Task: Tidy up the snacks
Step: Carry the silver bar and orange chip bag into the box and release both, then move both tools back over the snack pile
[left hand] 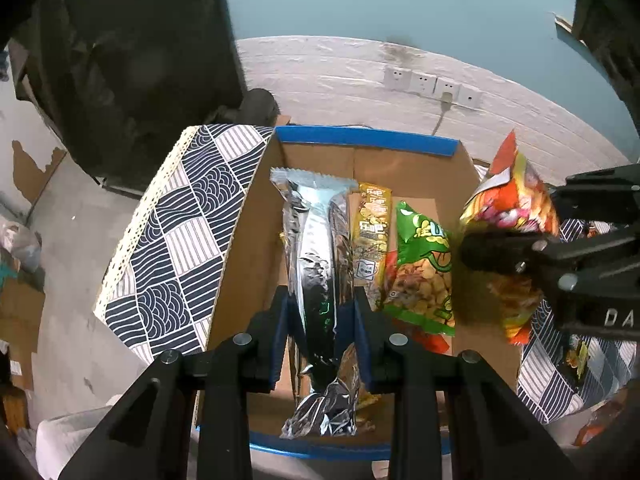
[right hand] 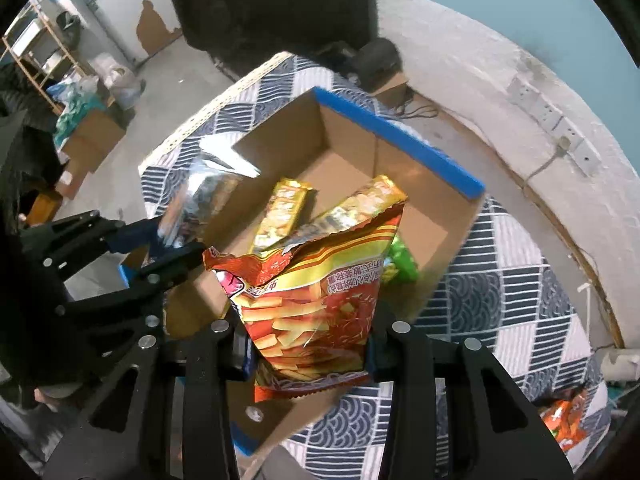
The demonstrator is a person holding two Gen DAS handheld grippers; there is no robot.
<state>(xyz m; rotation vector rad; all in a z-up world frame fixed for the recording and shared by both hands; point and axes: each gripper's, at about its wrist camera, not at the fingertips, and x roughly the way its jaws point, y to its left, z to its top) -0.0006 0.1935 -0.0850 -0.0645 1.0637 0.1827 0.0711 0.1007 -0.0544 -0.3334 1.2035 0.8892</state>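
A cardboard box (left hand: pixel 368 140) with blue-taped rims stands on a table under a patterned cloth. My left gripper (left hand: pixel 320 312) is shut on a long silver foil packet (left hand: pixel 316 248) that hangs over the box's left side. In the right wrist view the left gripper (right hand: pixel 160 240) holds the silver packet (right hand: pixel 204 192) at the box's left wall. My right gripper (right hand: pixel 308 348) is shut on an orange-red crisp bag (right hand: pixel 316 292) above the box's (right hand: pixel 400 136) near corner. A gold packet (left hand: pixel 372 232) and a green pea packet (left hand: pixel 424 272) lie inside.
The navy-and-white cloth (left hand: pixel 180 240) covers the table around the box. Another orange packet (right hand: pixel 564 420) lies on the cloth at the right. A white wall with sockets (left hand: pixel 432 84) rises behind. Cardboard boxes (right hand: pixel 96 136) stand on the floor to the left.
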